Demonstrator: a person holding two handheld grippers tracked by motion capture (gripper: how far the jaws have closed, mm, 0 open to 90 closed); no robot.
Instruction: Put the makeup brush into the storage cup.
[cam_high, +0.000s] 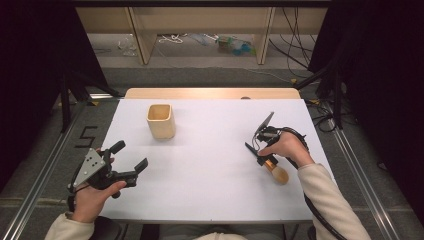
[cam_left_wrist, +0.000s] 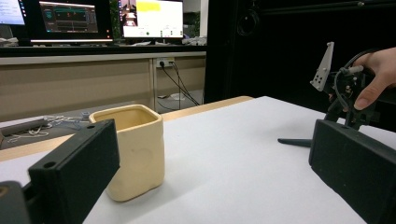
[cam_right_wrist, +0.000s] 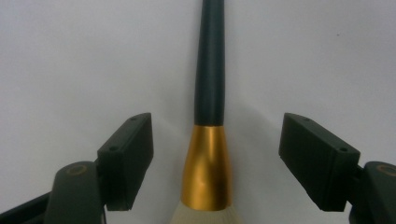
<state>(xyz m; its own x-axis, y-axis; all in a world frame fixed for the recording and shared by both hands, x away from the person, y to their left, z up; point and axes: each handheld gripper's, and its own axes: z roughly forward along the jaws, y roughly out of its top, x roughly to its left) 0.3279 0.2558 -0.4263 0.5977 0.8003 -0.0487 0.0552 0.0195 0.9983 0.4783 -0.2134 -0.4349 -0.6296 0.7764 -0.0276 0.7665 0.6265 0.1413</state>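
Left gripper: the left gripper (cam_high: 131, 162) is near the front left corner of the table, held in the person's left hand (cam_high: 92, 197). Its jaws are wide apart and hold nothing. In its own view (cam_left_wrist: 212, 172) they point across the table toward the cup.

Right gripper: the right gripper (cam_high: 262, 152) is on the right side of the table, held in the person's right hand (cam_high: 282, 147). It points down at the brush. In its own view (cam_right_wrist: 217, 156) the jaws are wide apart, one on each side of the gold band, and do not touch it.

Brush: the brush (cam_high: 275, 170) lies flat on the table. It has a dark handle (cam_right_wrist: 210, 65), a gold band (cam_right_wrist: 208, 170) and pale bristles (cam_high: 280, 175). The bristle end is nearest the person. The handle tip pokes out past the gripper (cam_left_wrist: 294, 141).

Table: the table (cam_high: 210, 165) has a white top, with a strip of wood at the far edge.

Cup: a pale yellow cup (cam_high: 161, 121) with a square top stands upright, far back on the left half of the table (cam_left_wrist: 133, 151). It is well apart from the brush and from both grippers. It looks empty.

Far room: desks with lit screens (cam_left_wrist: 152, 18) stand past the table.
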